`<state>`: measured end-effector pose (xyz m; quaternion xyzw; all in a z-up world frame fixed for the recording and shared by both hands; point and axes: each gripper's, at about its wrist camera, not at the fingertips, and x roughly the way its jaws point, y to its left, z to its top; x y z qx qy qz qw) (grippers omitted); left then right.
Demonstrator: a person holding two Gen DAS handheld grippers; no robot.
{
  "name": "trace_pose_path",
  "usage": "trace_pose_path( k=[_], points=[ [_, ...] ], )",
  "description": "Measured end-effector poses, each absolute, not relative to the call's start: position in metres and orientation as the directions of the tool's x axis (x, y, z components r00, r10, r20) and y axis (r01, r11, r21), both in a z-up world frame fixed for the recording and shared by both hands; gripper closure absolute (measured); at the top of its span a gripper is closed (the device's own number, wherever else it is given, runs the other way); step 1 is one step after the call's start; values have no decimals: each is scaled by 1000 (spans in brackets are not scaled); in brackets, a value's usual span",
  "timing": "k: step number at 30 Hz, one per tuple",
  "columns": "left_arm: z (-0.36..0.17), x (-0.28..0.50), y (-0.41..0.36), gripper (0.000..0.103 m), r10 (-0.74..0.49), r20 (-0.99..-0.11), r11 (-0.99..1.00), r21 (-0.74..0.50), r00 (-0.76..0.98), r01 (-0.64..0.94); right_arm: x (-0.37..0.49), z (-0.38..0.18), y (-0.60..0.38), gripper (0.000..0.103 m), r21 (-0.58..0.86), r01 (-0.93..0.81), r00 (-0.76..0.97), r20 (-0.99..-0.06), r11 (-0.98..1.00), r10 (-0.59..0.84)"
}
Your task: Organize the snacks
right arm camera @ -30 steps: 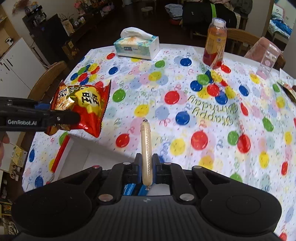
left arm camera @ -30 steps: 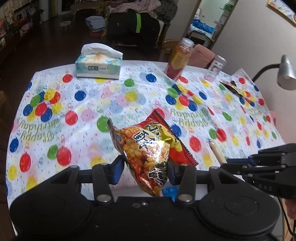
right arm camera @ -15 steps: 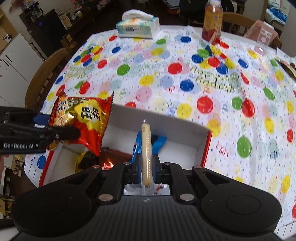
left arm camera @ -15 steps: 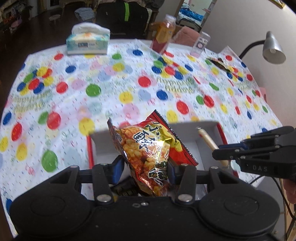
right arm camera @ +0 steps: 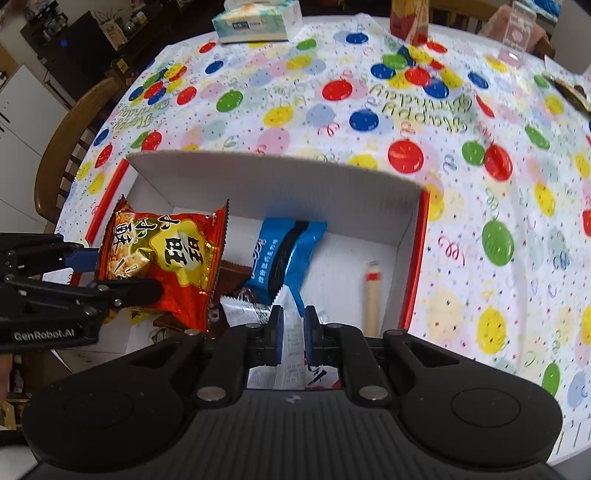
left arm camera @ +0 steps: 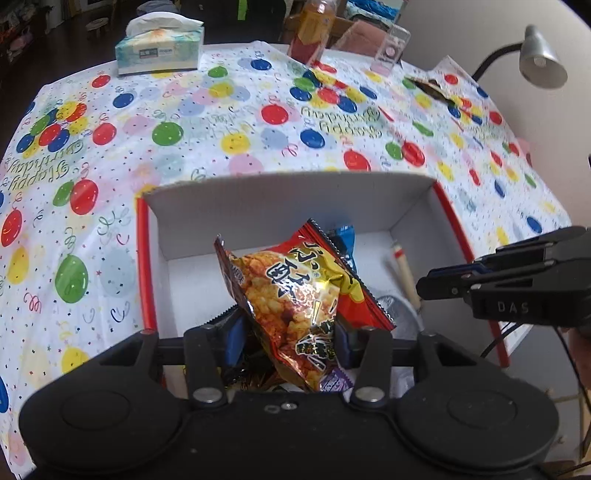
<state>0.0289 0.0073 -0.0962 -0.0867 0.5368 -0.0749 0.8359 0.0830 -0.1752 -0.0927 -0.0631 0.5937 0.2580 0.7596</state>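
Box (right arm camera: 413, 236) holding one sausage stick (right arm camera: 371, 295), one blue packet (right arm camera: 284, 254)

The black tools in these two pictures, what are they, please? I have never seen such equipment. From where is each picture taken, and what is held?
A person holds a two-finger gripper in each hand; each carries a wide-angle camera looking along its fingers. One picture is from the left gripper, the other from the right gripper. The left one is clamped on a red chip bag above an open white box with red edges. Inside lie a sausage stick, a blue packet and other wrappers. The right fingers stand close together over a white wrapper; whether they grip it is unclear. The box sits on a balloon tablecloth, with a tissue box and a bottle farther back.
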Motion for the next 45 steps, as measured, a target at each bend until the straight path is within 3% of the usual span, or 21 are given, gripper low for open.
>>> trace_pose_path(
  k=[11,14,18,37,45],
  points=[
    [-106,24,-6,55,-209,-886,978,-193,414,79,74,-104,-181,92,243,-429,154,-930,870,335],
    [-106,23,-7,51,-207,-886,978,-191,415,81,70,-102,-182,92,248,-425,163,-925,870,343],
    [-105,18,-8,29,-202,-879,979,-181,432,89,65,-100,-185,92,259,-411,173,-919,874,354],
    [-78,-20,1,7,-166,-819,986,-128,549,108,24,-73,-199,91,272,-355,282,-881,895,380],
    [-59,-33,0,3,-124,-779,992,-94,615,81,14,-61,-200,91,263,-396,310,-864,880,397]
  ],
)
